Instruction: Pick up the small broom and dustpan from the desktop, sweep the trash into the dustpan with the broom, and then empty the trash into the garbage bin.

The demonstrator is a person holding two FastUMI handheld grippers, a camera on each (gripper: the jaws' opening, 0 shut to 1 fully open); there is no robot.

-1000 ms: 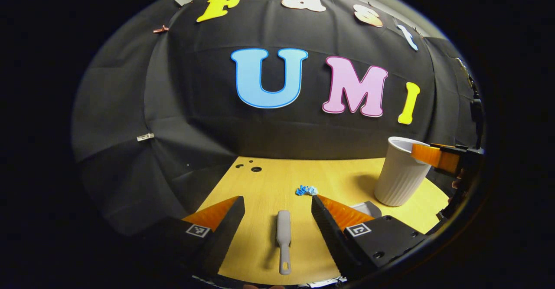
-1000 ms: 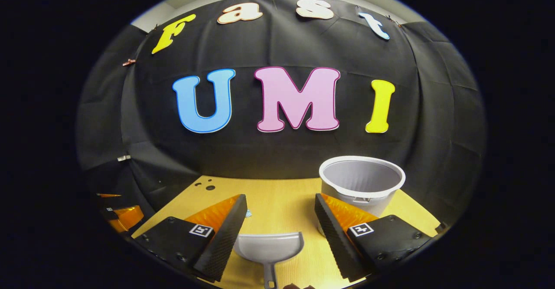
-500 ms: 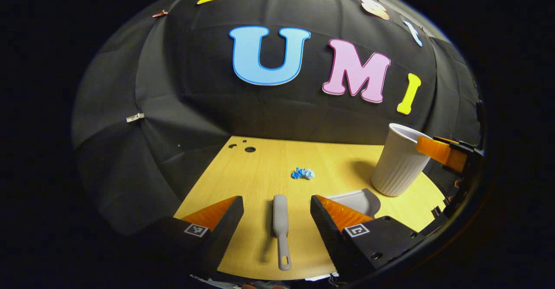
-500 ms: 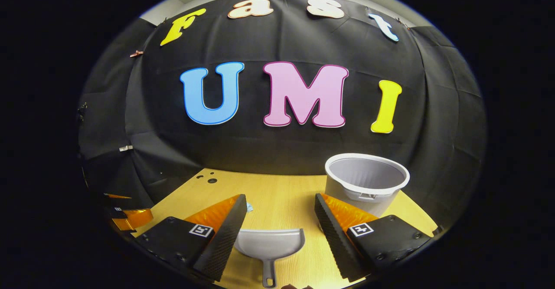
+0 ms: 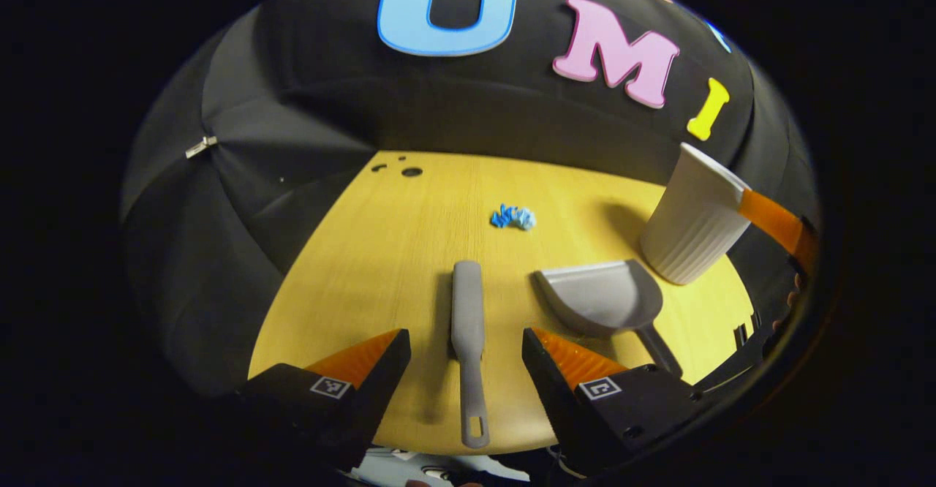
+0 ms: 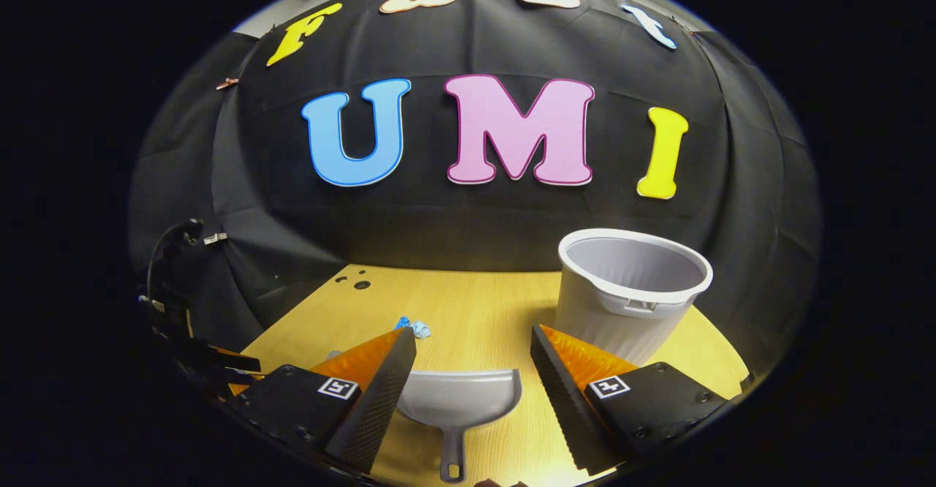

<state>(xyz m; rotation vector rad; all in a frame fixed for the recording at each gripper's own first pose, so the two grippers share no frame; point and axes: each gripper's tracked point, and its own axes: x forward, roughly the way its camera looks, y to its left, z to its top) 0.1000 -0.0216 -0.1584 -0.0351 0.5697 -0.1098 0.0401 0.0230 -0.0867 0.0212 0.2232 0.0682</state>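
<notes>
While both jaws gape, broom (image 5: 468, 326) lies lengthwise between left's, dustpan (image 6: 459, 399) handle toward right's

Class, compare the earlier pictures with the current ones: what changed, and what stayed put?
Both open grippers, left gripper and right gripper, tilted downward over the desk; neither took hold of anything. The grey plastic broom, grey dustpan, blue trash and white ribbed bin stayed put.

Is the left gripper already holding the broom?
No, the left gripper is open, with the broom lying flat on the desk between its fingers.
</notes>
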